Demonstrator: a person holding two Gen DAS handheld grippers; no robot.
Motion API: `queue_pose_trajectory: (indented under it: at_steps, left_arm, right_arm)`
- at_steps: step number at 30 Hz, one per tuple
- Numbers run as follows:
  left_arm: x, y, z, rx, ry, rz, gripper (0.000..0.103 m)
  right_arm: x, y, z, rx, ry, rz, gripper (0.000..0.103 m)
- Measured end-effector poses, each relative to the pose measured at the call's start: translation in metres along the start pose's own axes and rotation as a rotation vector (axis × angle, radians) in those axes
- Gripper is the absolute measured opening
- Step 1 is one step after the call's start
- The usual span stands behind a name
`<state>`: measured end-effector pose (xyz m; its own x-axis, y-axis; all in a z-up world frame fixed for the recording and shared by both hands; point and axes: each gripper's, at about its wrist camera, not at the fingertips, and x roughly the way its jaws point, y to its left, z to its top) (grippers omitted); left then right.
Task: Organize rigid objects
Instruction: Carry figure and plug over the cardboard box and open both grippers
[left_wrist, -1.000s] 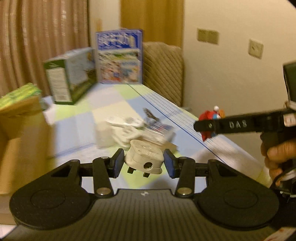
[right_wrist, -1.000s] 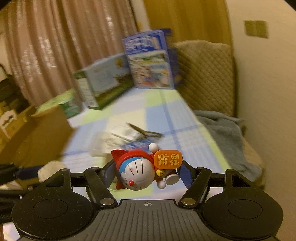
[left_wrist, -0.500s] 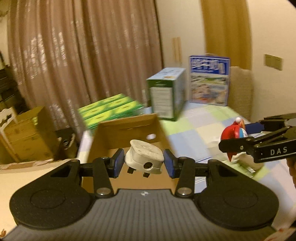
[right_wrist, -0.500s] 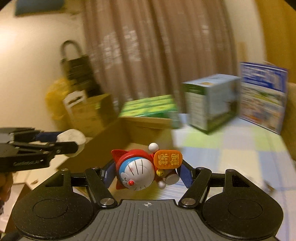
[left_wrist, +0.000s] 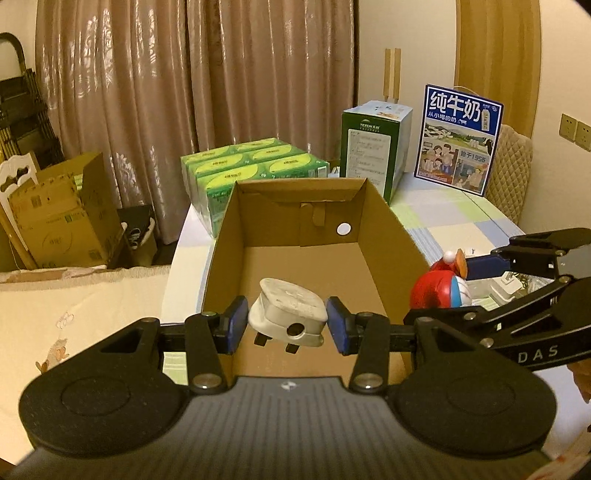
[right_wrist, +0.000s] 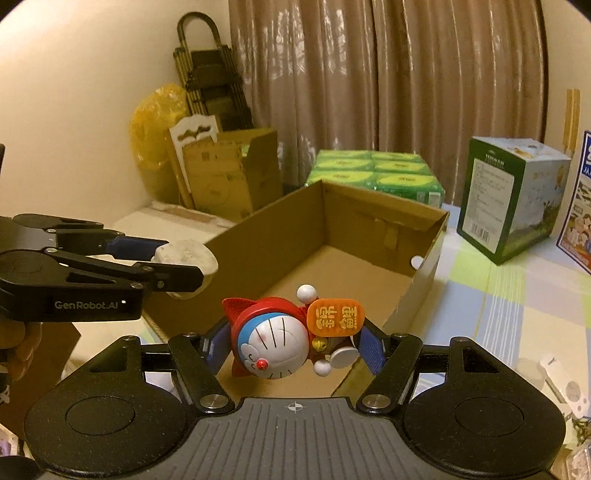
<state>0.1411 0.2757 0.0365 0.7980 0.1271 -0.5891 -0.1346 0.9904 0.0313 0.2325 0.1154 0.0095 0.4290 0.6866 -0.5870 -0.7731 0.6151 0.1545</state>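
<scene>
Gripping a white plug (left_wrist: 288, 314) between its blue fingers (left_wrist: 234, 325), the left gripper (left_wrist: 286, 325) holds it over the near edge of an open cardboard box (left_wrist: 391, 236), with the plug's dark pins pointing down. The plug is tilted and clamped by its sides. From the right wrist view, the same gripper (right_wrist: 184, 266) reaches in from the left with the plug (right_wrist: 186, 254) above the box's near left wall (right_wrist: 258, 243).

The right gripper (right_wrist: 291, 349) is closed on a toy cat figure (right_wrist: 277, 343) with a red hood, a blue and white face and an orange sign, lying on its side between the fingers (right_wrist: 371, 349). It hangs above the near corner of the box. In the left wrist view, that gripper (left_wrist: 469, 280) comes in from the right, with the toy (left_wrist: 439, 291) just outside the box's right wall.

The box stands on a desk (left_wrist: 461, 221) covered by a cloth in pale blue and green checks, and its inside looks bare. Behind it sit a pack of green tissue boxes (left_wrist: 251, 162), a green and white carton (left_wrist: 373, 147) and a blue milk box (left_wrist: 458, 140). Small white items (right_wrist: 554, 380) lie on the desk at the right.
</scene>
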Motion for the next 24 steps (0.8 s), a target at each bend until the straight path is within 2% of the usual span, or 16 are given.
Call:
queue_pose_trajectory:
  at_steps: [16, 18, 19, 24]
  left_arm:
    - [0.012, 0.000, -0.010, -0.032, 0.035, 0.007, 0.042]
    - [0.012, -0.002, -0.010, -0.023, 0.027, 0.021, 0.047]
    - [0.010, -0.003, -0.010, -0.016, 0.020, 0.027, 0.055]
    - [0.003, -0.001, -0.008, -0.025, 0.004, 0.035, 0.055]
  right_arm:
    - [-0.001, 0.007, -0.006, -0.006, -0.007, 0.001, 0.067]
    - [0.000, 0.007, -0.006, -0.008, -0.009, 0.006, 0.068]
    - [0.001, 0.007, -0.006, -0.006, 0.002, 0.002, 0.069]
    - [-0.009, 0.006, -0.006, 0.006, -0.043, -0.011, 0.072]
